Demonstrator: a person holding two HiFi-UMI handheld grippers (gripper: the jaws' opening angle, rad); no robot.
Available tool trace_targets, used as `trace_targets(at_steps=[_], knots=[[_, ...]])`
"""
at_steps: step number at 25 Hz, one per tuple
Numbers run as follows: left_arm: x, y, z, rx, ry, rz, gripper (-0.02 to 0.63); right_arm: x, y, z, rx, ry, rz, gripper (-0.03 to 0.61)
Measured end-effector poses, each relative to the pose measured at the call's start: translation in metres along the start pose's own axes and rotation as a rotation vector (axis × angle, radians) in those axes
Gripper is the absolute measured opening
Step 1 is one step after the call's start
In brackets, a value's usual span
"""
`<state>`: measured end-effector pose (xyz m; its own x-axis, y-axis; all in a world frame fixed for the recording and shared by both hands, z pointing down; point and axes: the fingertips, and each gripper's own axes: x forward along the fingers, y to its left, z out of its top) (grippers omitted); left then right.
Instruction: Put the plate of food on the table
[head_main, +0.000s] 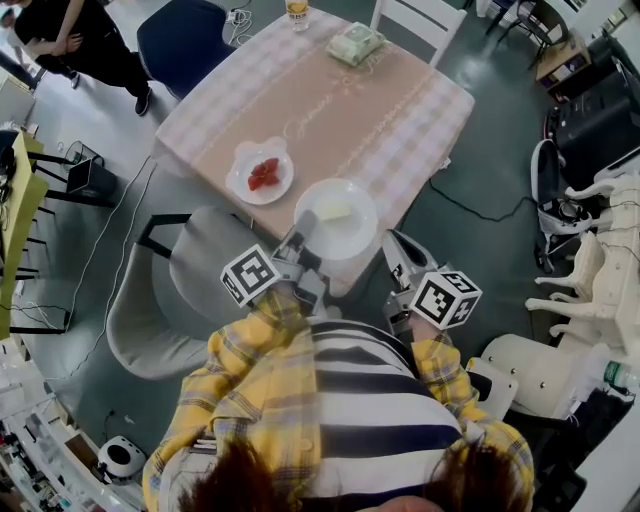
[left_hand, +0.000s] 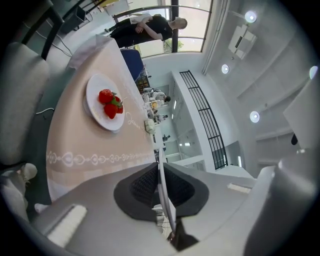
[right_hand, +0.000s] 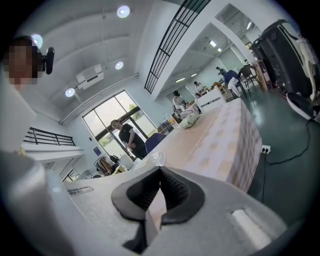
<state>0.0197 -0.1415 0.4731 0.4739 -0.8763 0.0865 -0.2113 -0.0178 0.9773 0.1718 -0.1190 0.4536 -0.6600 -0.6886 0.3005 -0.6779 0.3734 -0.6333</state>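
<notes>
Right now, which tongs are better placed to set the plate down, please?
Left: the left tongs are shut on the rim of the white plate at the near edge of the table; the right tongs are shut and empty.

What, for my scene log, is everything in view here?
table: one, pink checked cloth, centre
strawberry plate: one, white, red strawberries, table's near-left
food plate: one, white, pale food, table's near edge
glass: one, amber drink, table's far edge
packet: one, pale green, table's far side
armchair: one, grey, left of the person
bystander: one, black clothes, far left
left hand-held gripper: one, grey, shut on food plate's rim
right hand-held gripper: one, grey, shut on food plate's opposite rim
</notes>
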Motion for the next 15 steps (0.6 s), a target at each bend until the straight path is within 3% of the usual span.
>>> trace_targets(at_steps=[15], knots=[[0.042,0.01,0.093,-0.013,-0.04,0.005,0.018,0.114,0.013,0.048,-0.078,0.067,0.028,-0.002]])
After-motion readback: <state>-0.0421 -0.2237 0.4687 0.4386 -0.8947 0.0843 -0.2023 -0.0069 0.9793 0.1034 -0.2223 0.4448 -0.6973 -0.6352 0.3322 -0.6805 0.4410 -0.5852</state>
